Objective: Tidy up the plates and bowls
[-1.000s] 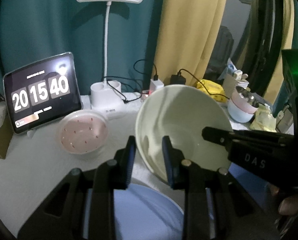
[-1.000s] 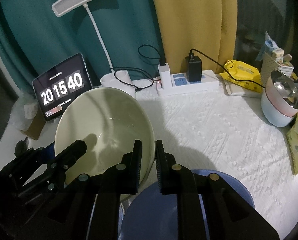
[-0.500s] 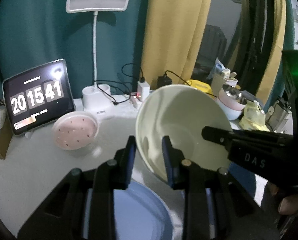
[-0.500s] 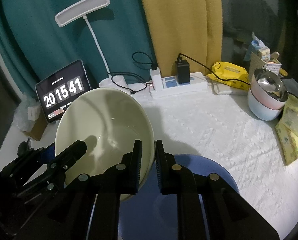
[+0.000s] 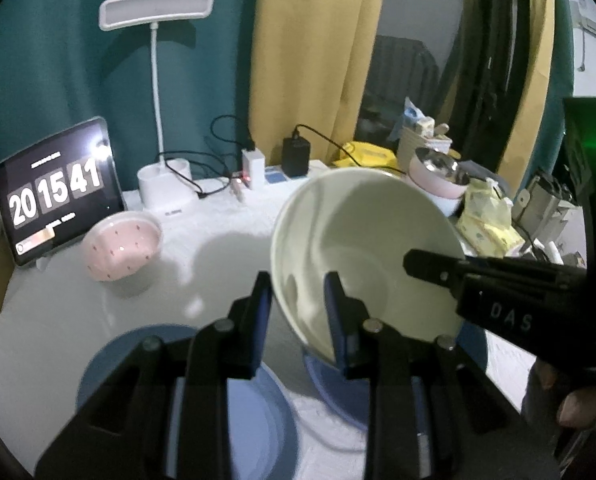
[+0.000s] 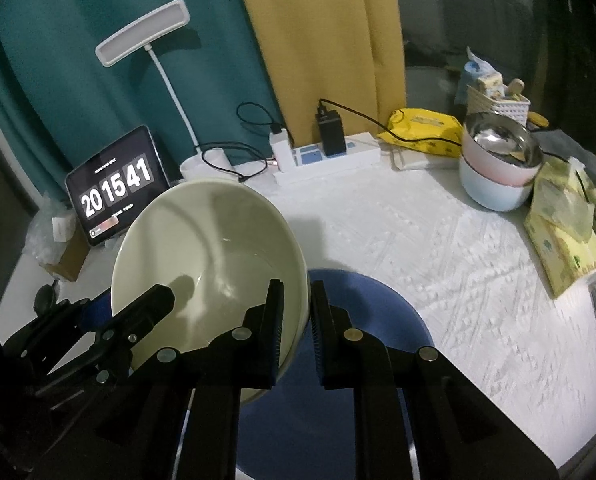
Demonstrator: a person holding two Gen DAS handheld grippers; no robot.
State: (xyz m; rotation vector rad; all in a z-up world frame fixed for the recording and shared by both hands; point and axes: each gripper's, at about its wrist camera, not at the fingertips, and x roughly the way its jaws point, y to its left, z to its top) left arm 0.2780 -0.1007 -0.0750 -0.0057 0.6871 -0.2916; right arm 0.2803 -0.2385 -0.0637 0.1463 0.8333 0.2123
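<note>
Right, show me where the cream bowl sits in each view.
Left wrist: cream bowl right of centre, tilted, the left gripper clamped on its near rim.
Right wrist: lower left of centre, the right gripper pinching its right rim.
Shared landmark: the clock tablet, at the far left in both.

We look down along each tool from close behind it, toward the curtains; both views share the bowl (image 5: 362, 256) (image 6: 210, 264), clock (image 5: 56, 196) (image 6: 116, 188) and lamp (image 5: 156, 10) (image 6: 142, 32).
</note>
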